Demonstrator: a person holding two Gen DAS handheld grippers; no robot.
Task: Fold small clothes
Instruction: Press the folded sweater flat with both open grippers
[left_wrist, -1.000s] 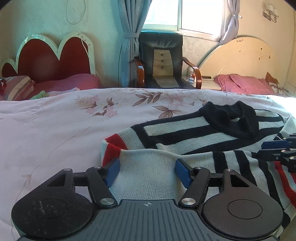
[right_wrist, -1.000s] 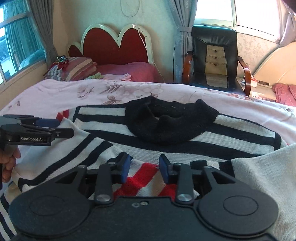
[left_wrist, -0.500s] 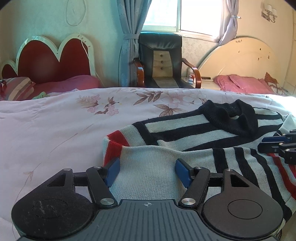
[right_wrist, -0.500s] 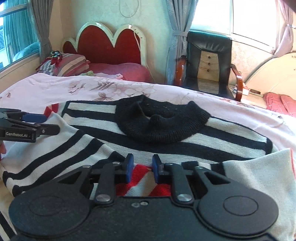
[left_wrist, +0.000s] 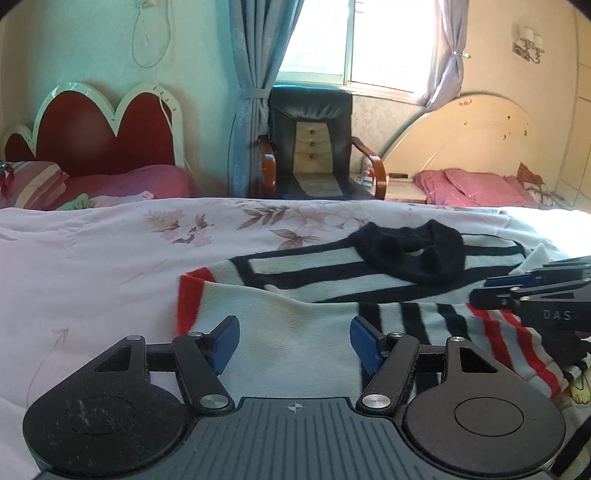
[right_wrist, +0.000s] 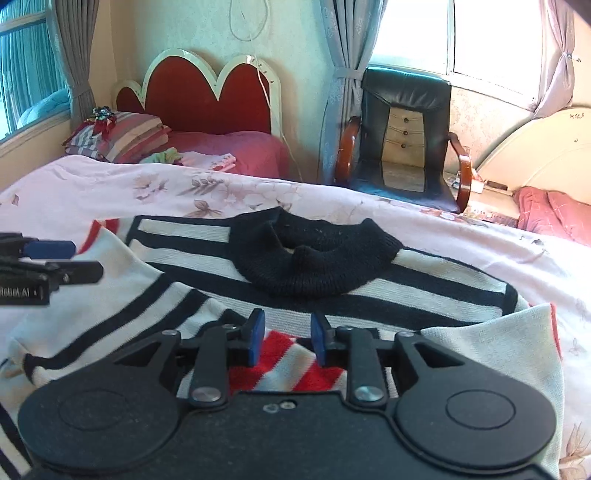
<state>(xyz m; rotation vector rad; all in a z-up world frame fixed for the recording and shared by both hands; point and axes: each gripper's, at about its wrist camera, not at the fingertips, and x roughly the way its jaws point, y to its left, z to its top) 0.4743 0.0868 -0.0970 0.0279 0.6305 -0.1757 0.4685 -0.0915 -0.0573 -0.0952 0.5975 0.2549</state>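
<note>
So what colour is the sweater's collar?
Solid black collar on the striped sweater, clearest in the right wrist view.

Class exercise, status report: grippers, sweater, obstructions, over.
Left gripper open, right gripper open, both over striped sweater. Sweater partly folded on bedspread. No obstructions seen.

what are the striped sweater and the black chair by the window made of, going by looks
The sweater looks like knitted yarn, wool or acrylic: ribbed stitches show, and its black collar is fuzzy and matte. The chair seems leather or faux leather, smooth and glossy, with polished wooden armrests.

red headboard (left_wrist: 92, 136) | black armchair (left_wrist: 314, 144) | sunlit window (left_wrist: 351, 40)
</note>
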